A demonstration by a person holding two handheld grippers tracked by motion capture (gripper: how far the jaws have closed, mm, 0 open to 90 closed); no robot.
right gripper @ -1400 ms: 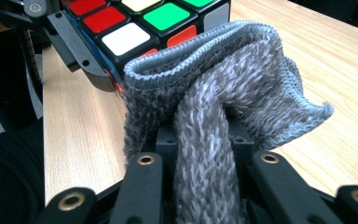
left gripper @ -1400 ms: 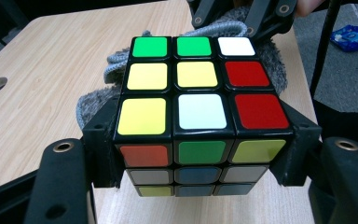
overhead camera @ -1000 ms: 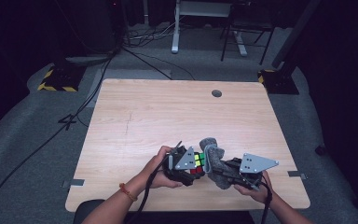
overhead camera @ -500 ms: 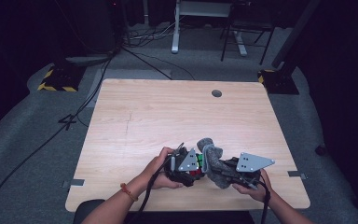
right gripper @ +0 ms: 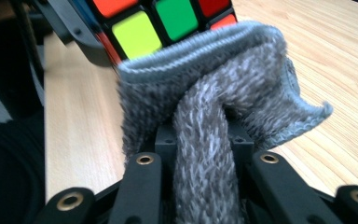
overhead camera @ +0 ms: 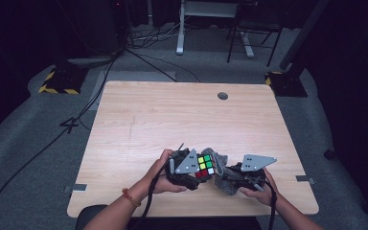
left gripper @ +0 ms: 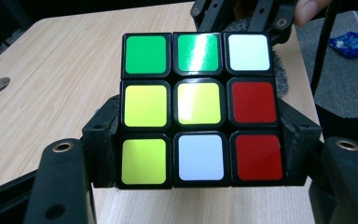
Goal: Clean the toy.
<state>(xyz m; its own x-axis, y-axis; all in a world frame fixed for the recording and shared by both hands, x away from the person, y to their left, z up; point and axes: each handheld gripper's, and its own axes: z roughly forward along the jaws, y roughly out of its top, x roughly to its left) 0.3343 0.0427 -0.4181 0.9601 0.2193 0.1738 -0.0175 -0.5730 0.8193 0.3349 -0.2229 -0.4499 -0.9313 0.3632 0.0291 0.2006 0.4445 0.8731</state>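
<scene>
A scrambled puzzle cube [overhead camera: 204,166] [left gripper: 200,116] with green, yellow, white and red stickers is clamped between the jaws of my left gripper [overhead camera: 194,173] [left gripper: 200,140], held just above the table's near edge. My right gripper [overhead camera: 222,178] [right gripper: 204,154] is shut on a folded grey cloth [overhead camera: 220,165] [right gripper: 214,107]. The cloth's top fold lies against the cube's [right gripper: 163,23] right side. In the left gripper view the cloth's fuzzy edge [left gripper: 279,81] peeks out behind the cube.
The light wooden table [overhead camera: 172,120] has a round cable hole [overhead camera: 223,96] at the far right. Black cables [overhead camera: 76,124] trail over the grey floor to the left. Desk legs and a chair [overhead camera: 249,33] stand beyond the table.
The right gripper with the cloth has come slightly lower against the cube. The left gripper holds the cube in about the same place.
</scene>
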